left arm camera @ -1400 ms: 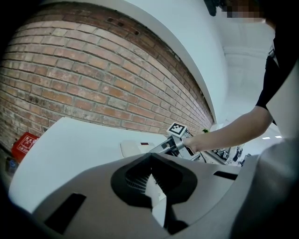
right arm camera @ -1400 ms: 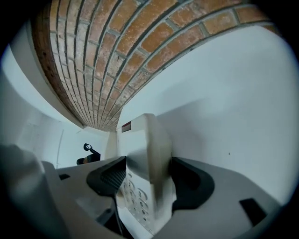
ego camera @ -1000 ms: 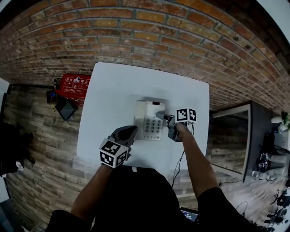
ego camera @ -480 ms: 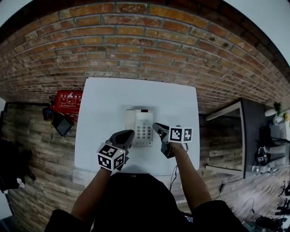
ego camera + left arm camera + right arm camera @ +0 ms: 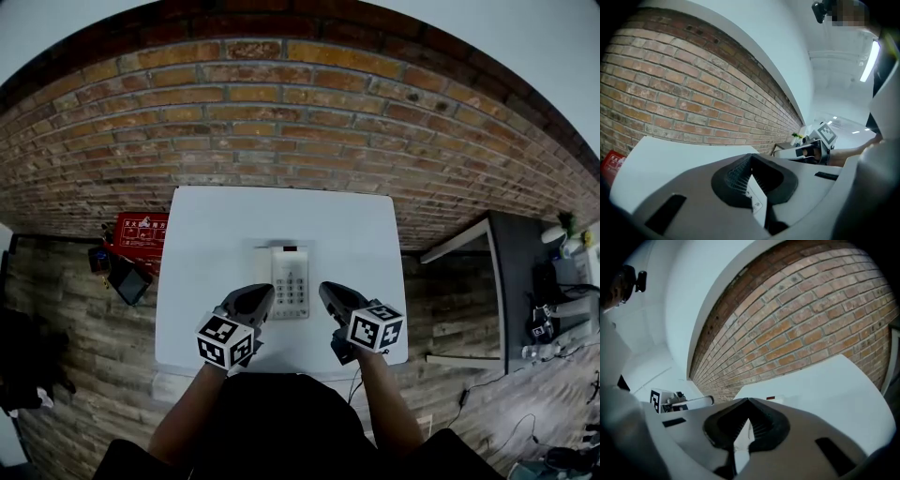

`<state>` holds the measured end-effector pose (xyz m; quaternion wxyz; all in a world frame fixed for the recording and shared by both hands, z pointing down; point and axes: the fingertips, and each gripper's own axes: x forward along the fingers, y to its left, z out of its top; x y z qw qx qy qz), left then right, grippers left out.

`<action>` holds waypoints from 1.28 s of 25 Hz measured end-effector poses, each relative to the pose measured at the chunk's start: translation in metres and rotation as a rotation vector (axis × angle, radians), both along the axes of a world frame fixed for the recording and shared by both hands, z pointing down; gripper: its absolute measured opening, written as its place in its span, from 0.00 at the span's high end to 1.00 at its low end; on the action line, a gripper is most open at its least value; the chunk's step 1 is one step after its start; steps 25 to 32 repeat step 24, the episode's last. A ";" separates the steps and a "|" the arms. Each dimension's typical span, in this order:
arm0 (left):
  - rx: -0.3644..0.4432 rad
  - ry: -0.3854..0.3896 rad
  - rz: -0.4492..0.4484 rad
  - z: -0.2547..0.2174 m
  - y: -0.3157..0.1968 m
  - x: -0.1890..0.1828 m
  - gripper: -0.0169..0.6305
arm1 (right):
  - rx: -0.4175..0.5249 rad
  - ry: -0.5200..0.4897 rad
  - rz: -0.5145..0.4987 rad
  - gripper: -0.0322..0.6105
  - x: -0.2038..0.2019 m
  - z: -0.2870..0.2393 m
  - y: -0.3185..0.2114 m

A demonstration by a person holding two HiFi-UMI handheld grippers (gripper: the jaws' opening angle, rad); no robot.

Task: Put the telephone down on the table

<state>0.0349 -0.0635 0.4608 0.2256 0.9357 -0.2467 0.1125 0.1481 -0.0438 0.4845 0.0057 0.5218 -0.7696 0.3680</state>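
Note:
The white telephone (image 5: 290, 280) lies flat on the white table (image 5: 206, 244), keypad up, with its handset along its left side. My left gripper (image 5: 253, 302) is just left of the telephone's near end, jaws shut and empty. My right gripper (image 5: 335, 297) hovers just right of that end, apart from the telephone; its jaws are closing and meet at the tips with nothing between them. The left gripper view shows my left gripper (image 5: 750, 157) over the table (image 5: 661, 159), with the right gripper's cube (image 5: 826, 133) beyond. In the right gripper view, my right gripper (image 5: 749, 401) hides most of the telephone (image 5: 782, 401).
A brick wall (image 5: 300, 122) stands right behind the table. On the wooden floor at the left lie a red box (image 5: 141, 230) and a dark device (image 5: 127, 278). A dark side table (image 5: 511, 281) is at the right. Both grippers are close to the table's front edge.
My right gripper has let go at the telephone's right side, drawn back toward the front edge and shut. The left gripper has barely moved. The telephone stays on the table.

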 end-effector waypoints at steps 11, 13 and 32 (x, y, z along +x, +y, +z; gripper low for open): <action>0.052 0.014 -0.059 -0.025 -0.010 -0.028 0.95 | 0.159 0.090 0.057 0.92 0.002 -0.045 0.027; 0.054 0.011 -0.067 -0.024 -0.011 -0.031 0.95 | 0.163 0.099 0.060 0.92 0.002 -0.045 0.027; 0.063 0.014 -0.098 -0.028 -0.015 -0.034 0.95 | 0.224 0.155 0.077 0.92 0.007 -0.058 0.027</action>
